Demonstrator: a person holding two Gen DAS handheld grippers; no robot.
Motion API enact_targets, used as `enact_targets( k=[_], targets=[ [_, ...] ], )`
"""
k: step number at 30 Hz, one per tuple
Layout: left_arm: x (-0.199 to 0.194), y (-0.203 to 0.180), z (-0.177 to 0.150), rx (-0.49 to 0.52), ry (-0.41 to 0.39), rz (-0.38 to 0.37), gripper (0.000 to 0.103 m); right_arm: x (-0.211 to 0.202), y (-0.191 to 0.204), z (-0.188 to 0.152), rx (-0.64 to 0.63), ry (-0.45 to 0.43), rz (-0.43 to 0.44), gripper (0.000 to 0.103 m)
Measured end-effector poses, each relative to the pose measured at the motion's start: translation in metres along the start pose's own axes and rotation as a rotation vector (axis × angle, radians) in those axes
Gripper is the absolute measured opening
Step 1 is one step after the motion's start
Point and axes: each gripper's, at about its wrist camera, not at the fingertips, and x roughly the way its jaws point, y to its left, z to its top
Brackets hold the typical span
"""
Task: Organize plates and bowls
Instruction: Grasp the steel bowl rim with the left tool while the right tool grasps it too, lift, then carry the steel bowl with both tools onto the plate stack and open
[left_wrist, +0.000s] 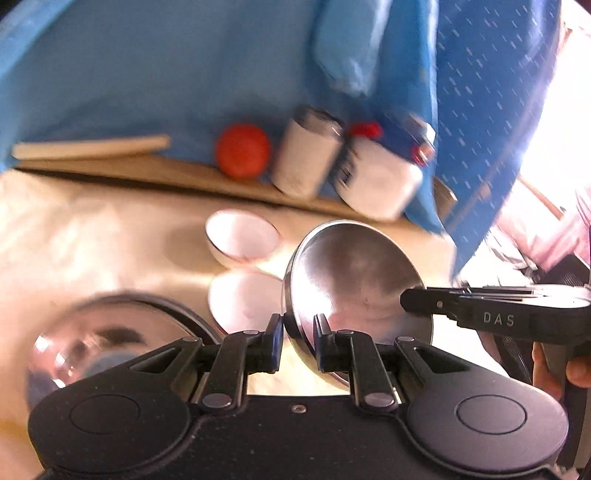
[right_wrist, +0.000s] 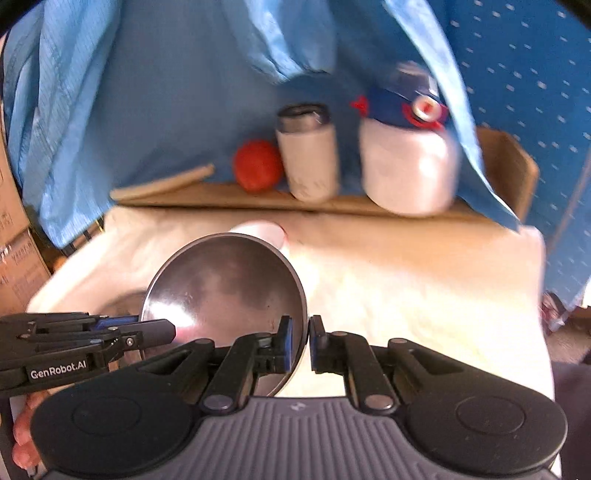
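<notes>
i have the steel plate up off the table, carried between both tools. my left gripper is narrowed onto the plate's near rim, one pad on each face, and my right gripper is pinched tight on the rim at the opposite side; in the left wrist view its black fingers reach in over the plate's far right edge. the plate hangs tilted, its shiny concave face turned toward both cameras, above the cream cloth that covers the table.

below and beyond the plate sit two white bowls, one just behind the other, and a larger steel dish lies to the lower left of my left tool, partly hidden by it. along the back ledge stand a red ball, a white tumbler, a white jug with a blue and red lid and a wooden stick, all well apart from my load.

i judge this as the carrying step: the plate is lifted and not yet set down. i cannot tell which spot it is meant for, though the steel dish looks a likely stack. next i need to level the plate, keep both grips even so it does not twist, lower it without knocking the bowls, then ease both sets of jaws off.
</notes>
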Motion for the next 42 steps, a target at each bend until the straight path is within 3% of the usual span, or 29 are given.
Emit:
enact_targets(
  k=[10, 22, 31, 33, 34, 35, 36, 40, 42],
  targets=[
    [0.011, -0.01, -0.044, 0.022, 0.168, -0.009, 0.018, -0.007, -0.01, -0.038, 0.0, 0.13, 0.009, 0.011],
    [0.024, -0.005, -0.044, 0.028, 0.233, 0.021, 0.019, 0.013, -0.017, -0.031, 0.028, 0.195, 0.076, 0.015],
    [0.023, -0.004, -0.04, 0.023, 0.216, 0.013, 0.025, 0.024, -0.018, -0.029, 0.031, 0.2, 0.102, 0.024],
    [0.019, -0.003, -0.04, 0.028, 0.207, 0.014, 0.034, 0.022, -0.019, -0.029, 0.026, 0.191, 0.099, 0.027],
    [0.017, -0.001, -0.039, 0.026, 0.198, 0.015, 0.037, 0.021, -0.019, -0.029, 0.026, 0.186, 0.098, 0.034],
    [0.014, 0.001, -0.038, 0.023, 0.187, 0.015, 0.046, 0.019, -0.02, -0.029, 0.022, 0.178, 0.101, 0.044],
    [0.011, 0.003, -0.037, 0.02, 0.18, 0.015, 0.054, 0.017, -0.021, -0.028, 0.02, 0.169, 0.106, 0.047],
    [0.002, 0.012, -0.03, 0.02, 0.149, 0.023, 0.057, 0.009, -0.024, -0.022, 0.024, 0.131, 0.117, 0.06],
    [-0.003, 0.016, -0.024, 0.025, 0.128, 0.03, 0.071, 0.007, -0.026, -0.019, 0.028, 0.114, 0.122, 0.068]
  ],
)
